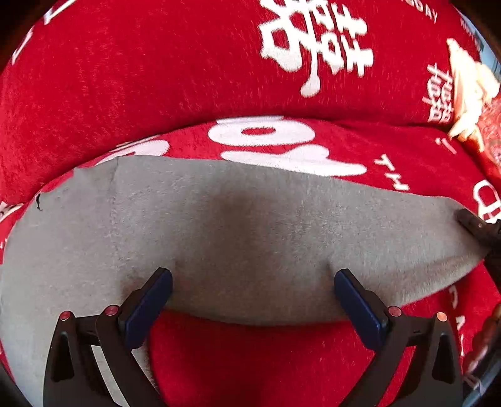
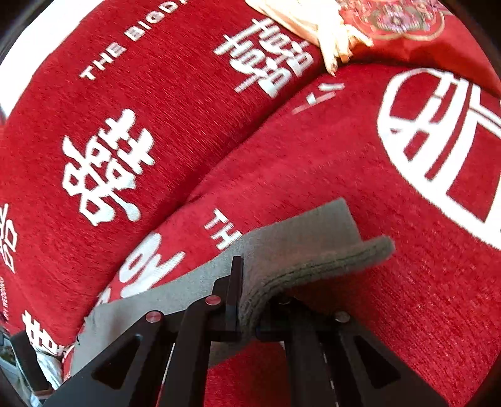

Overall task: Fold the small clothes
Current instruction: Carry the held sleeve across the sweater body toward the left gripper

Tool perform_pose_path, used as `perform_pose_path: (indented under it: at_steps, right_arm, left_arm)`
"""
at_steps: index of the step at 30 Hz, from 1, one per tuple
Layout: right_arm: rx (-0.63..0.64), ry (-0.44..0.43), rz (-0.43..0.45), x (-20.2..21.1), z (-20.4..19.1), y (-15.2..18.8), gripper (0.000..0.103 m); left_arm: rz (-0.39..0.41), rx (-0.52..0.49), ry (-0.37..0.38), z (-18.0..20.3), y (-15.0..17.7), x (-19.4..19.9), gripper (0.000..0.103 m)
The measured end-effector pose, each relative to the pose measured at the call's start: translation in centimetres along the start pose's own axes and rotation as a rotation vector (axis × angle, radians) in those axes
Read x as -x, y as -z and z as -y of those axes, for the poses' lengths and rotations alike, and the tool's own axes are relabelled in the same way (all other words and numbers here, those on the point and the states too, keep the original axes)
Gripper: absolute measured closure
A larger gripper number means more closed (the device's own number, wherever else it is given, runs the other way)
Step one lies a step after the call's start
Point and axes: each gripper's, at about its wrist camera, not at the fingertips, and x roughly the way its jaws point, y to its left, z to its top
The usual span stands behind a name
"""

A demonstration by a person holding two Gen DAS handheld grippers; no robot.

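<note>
Black linkage arms and 2 blue pads of the left hand-held gripper fill the bottom of its view, spread wide apart and released, with the near edge of a grey cloth lying between them but not pinched. That grey cloth — a small fleecy garment piece — is spread flat across a red sofa seat, its far edge running just under the big white print. At the cloth's right end the right hand-held gripper is clenched on a hemmed corner, and the fabric curls up and over beside its jaws, lifted off the cushion.

Red plush covers everything: the seat and a back cushion behind it, both printed in white. Large Chinese double-happiness characters stand out, and smaller Latin lettering reads "THE BIGD…" before the picture's edge cuts it off — another "THE" sits by the cloth. A cream tassel fringe and an embroidered red piece lie at the far corner.
</note>
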Motion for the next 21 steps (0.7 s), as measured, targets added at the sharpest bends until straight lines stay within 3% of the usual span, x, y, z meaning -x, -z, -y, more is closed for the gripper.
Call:
perform_pose_path:
  at_steps: [8,16,21]
  right_arm:
    - [0.038,0.001,0.037,0.6,-2.0,-0.2,0.097]
    - [0.033,-0.019,0.072,1.4,-4.0,1.3,0.097]
    - [0.031,-0.009,0.038,1.3,-5.8,2.8,0.098]
  left_arm:
    - [0.058,0.040,0.015,-5.1,1.4,2.4,0.000]
    - [0.099,0.046,-0.019,-11.6,4.2,5.1,0.000]
    - [0.114,0.052,-0.068,-16.8,6.7,6.6,0.000]
